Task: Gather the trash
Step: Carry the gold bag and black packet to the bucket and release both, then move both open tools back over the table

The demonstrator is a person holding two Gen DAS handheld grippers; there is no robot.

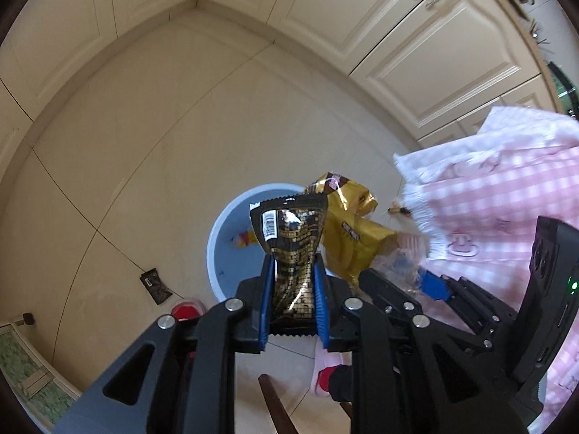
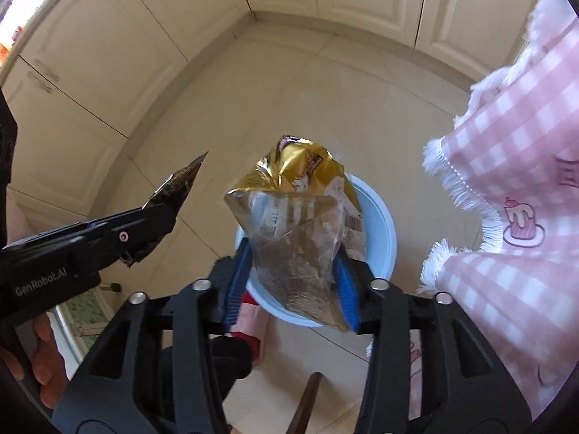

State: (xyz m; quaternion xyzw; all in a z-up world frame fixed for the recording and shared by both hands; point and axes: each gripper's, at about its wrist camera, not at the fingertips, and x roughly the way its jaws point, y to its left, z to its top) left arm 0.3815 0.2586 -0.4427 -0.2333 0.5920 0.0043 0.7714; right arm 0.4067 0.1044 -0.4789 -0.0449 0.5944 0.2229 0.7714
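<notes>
Going left to right: there's a small dark wrapper point(image 1: 155, 285) lying flat on the tiled floor point(image 1: 126, 166), and a red thing point(image 1: 185, 311) near it that I can't make out, so I reckon pickup isn't finished.

Next over, my left tongs point(image 1: 292, 271) are closed down on a black and gold snack bag point(image 1: 289, 238), pinched at its lower half, shiny crinkly foil with a barcode up top. It's hanging over the pale blue bin point(image 1: 220, 231), a smooth round plastic tub with one yellowish scrap point(image 1: 241, 240) already inside. So something's been binned, and this bag just needs letting go.

Right of that, my right tongs point(image 2: 295, 271) are squeezed on a gold and clear bag point(image 2: 300, 217), crumpled foil top, see-through film below, also over the bin. Same deal, only the drop is left.

Far right is the pink checked cloth point(image 2: 506, 166) with a fuzzy white fringe, soft and draped.
</notes>
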